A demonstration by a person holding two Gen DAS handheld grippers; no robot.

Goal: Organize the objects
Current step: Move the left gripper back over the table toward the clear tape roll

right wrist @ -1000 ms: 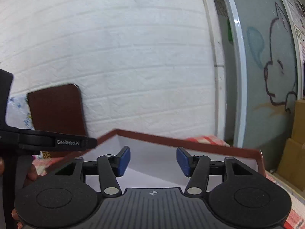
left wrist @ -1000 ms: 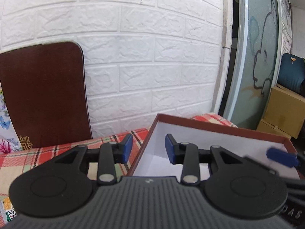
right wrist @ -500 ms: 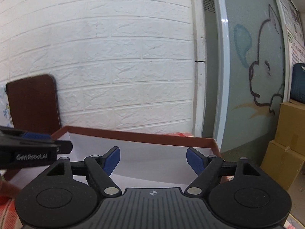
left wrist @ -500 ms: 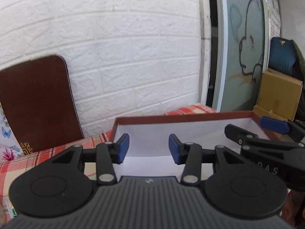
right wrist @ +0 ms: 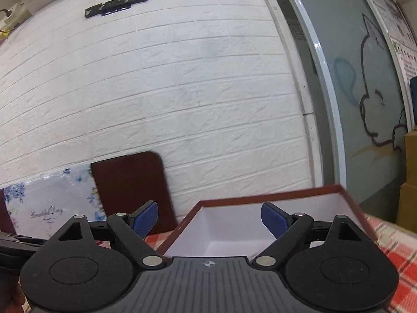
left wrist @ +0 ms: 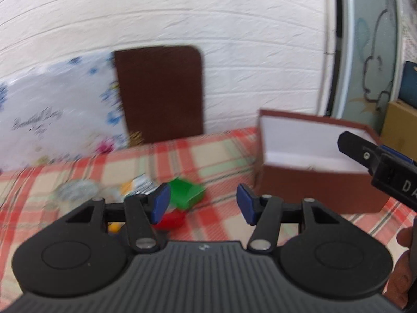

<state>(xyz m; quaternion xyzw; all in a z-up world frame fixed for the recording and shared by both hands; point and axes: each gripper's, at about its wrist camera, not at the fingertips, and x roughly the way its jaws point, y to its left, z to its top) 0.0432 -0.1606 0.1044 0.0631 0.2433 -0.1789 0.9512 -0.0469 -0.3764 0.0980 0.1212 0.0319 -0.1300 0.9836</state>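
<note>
In the left wrist view the left tongs (left wrist: 202, 206) sit low in the middle of the frame, their blue pads parted with nothing between them; their jaws have just been opening. Past the left pad, on the red, green and cream checked cloth of the counter (left wrist: 224, 154), lies a small heap of things, all blurred: a green box-like piece (left wrist: 188, 192), a red piece (left wrist: 170, 221) just below it and partly hidden by the pad, a bit of yellow (left wrist: 114, 226) seen through the tongs' frame, a white and orange scrap (left wrist: 136, 184) and a round clear lid-like thing (left wrist: 75, 191) further left. To the right of centre stands an open brown box (left wrist: 318, 187) with a white inside; nothing can be made out in the part of its interior that shows. At the right edge a black arm of the right tongs (left wrist: 375, 154) reaches over the box's right end, and part of a hand (left wrist: 402, 268) shows at the lower right. A dark brown board (left wrist: 160, 94) and a flowered white sheet (left wrist: 54, 120) lean on the white brick wall (left wrist: 208, 26) behind. In the right wrist view the right tongs (right wrist: 209, 217) stand wide, empty, their jaws also just opened further, with the right pad over the brown box (right wrist: 273, 200), whose white interior fills the lower middle, and the left pad in front of the brown board (right wrist: 130, 182). The flowered sheet (right wrist: 49, 203) is at the lower left, and a frosted glass door (right wrist: 365, 91) with a cartoon outline runs down the right.
</note>
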